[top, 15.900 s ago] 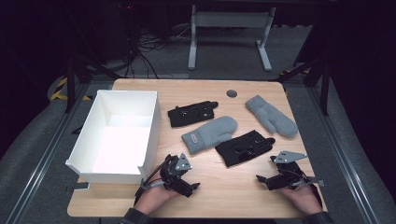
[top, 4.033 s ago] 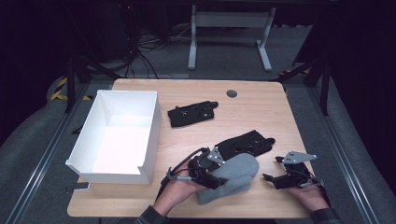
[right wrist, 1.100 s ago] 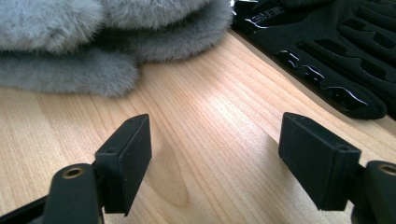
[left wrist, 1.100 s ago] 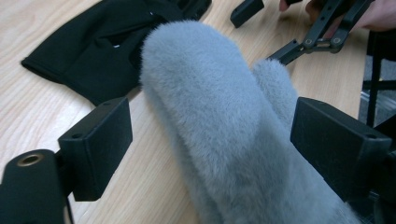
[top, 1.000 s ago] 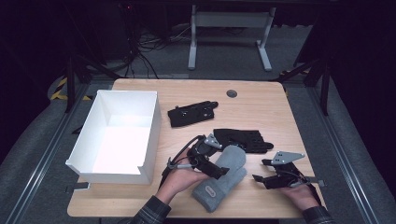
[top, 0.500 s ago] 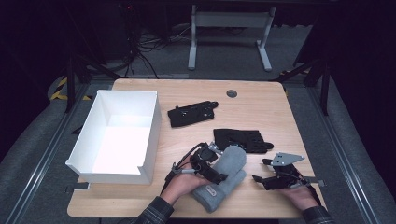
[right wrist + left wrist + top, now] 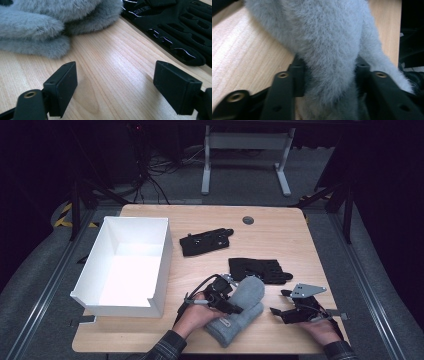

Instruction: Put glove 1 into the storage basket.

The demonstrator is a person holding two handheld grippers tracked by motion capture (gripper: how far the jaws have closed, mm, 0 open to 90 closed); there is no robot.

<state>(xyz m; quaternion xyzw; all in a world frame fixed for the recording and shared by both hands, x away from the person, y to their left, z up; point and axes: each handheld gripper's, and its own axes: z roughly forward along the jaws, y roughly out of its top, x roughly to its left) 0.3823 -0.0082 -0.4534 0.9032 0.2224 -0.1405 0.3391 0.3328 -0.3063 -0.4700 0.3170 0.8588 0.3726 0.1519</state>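
The left gripper [image 7: 226, 296] is closing its jaws on the stacked grey mittens [image 7: 239, 311]: in the left gripper view the two black pads are standing on either side of the grey fleece [image 7: 329, 50] and pressing into it, the jaws having just been narrowing from wide open, with the fleece between them and bunching at the squeeze. Beyond these jaws the mitten fabric is running up and away over the bare wooden table [image 7: 244, 57].

The right gripper [image 7: 289, 312] is resting with its jaws standing wide apart and nothing between them but tabletop [image 7: 112, 82]. Ahead of them and to their left the mittens' rounded ends [image 7: 50, 27] are lying one on top of the other; ahead and to their right is a black glove [image 7: 180, 27], close but not touching either pad.

Farther out, a second black glove [image 7: 206, 241] is lying apart from the first, and the white box [image 7: 127, 265] is sitting beyond the left hand [image 7: 196, 316].

As a judgement: the grey pair is already gathered and stacked, and the grip on it is just being taken. Carrying it to the box, which looks unfilled so far, is not yet done, and the black gloves are lying separate, apparently waiting to be paired.
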